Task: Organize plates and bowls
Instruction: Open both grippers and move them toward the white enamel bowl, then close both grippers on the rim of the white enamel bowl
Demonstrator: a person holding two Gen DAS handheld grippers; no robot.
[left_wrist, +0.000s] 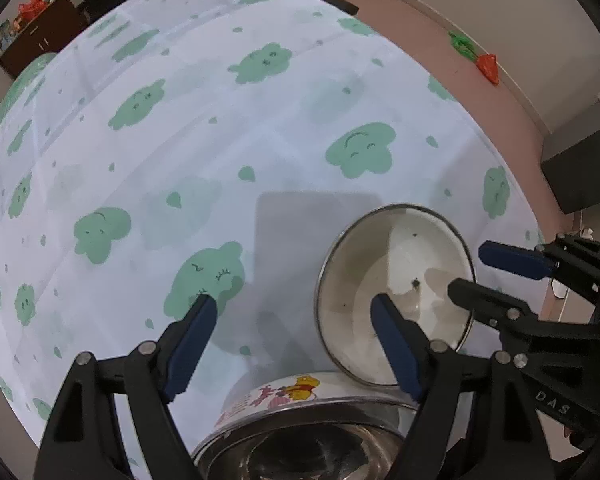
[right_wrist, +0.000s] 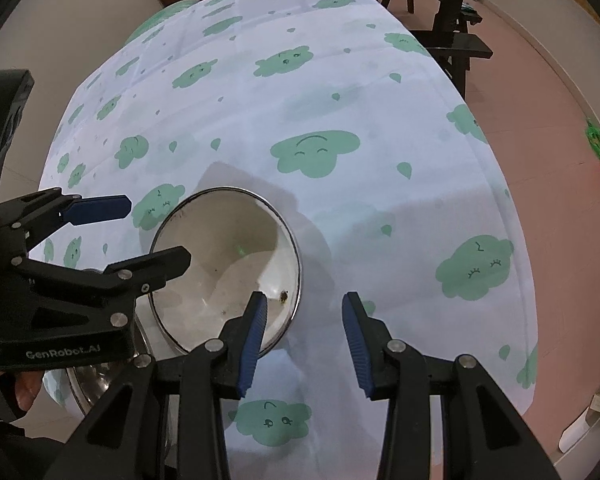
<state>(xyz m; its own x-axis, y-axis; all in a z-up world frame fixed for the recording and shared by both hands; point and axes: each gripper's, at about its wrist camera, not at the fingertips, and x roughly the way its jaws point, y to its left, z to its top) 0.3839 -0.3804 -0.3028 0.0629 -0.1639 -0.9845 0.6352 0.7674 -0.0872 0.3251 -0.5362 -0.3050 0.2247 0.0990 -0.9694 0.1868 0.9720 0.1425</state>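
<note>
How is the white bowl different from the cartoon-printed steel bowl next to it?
The white enamel bowl with the thin metal rim is tilted, leaning against the steel bowl with the cartoon bear print, which sits upright. The white enamel bowl is pale inside with dark specks; the steel bowl's inside is shiny bare metal. The steel bowl's outer wall carries cartoon pictures; no such print shows on the white one. Both are round and rest on the cloud-patterned tablecloth.

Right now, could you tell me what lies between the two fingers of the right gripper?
Only tablecloth shows between the right gripper fingers in the right wrist view. The white bowl rim sits just outside, beside its left finger.
</note>
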